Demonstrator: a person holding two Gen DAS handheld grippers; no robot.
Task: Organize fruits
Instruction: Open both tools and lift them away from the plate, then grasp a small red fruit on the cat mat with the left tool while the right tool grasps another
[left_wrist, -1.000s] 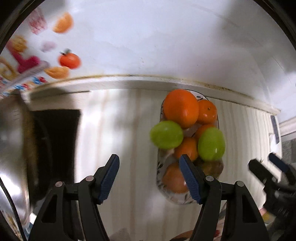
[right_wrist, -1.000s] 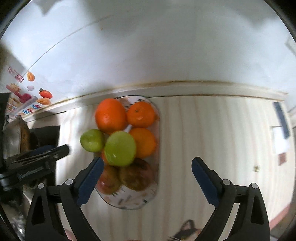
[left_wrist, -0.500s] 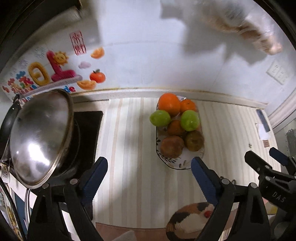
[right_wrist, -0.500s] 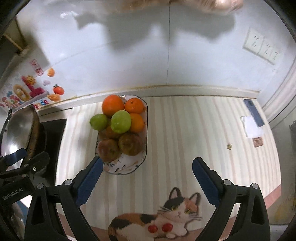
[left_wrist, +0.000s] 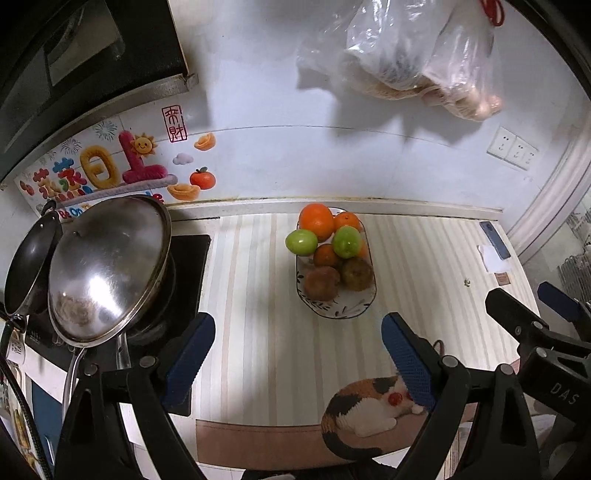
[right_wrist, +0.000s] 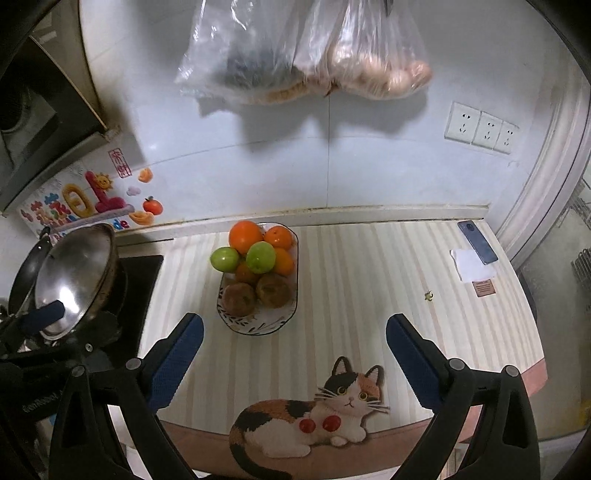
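Observation:
A white oval dish (left_wrist: 338, 312) (right_wrist: 255, 325) stands on the striped counter near the back wall, piled with fruit: several oranges (left_wrist: 316, 221) (right_wrist: 245, 236), two green apples (left_wrist: 301, 242) (right_wrist: 260, 257) and two brown fruits (left_wrist: 321, 283) (right_wrist: 273, 290). My left gripper (left_wrist: 297, 356) is open and empty, well in front of the dish. My right gripper (right_wrist: 293, 356) is open and empty, also in front of the dish. The right gripper shows at the right edge of the left wrist view (left_wrist: 532, 314).
A steel wok lid (left_wrist: 107, 266) (right_wrist: 74, 277) and a dark pan (left_wrist: 29, 266) sit on the black stove at the left. A cat-shaped mat (right_wrist: 310, 417) lies at the counter's front edge. A phone (right_wrist: 477, 242) and paper lie far right. Plastic bags (right_wrist: 306, 55) hang on the wall.
Both grippers have pulled back and up from close over the fruit dish; the dish now looks small and far, and the stove, cat mat and hanging bags have come into view.

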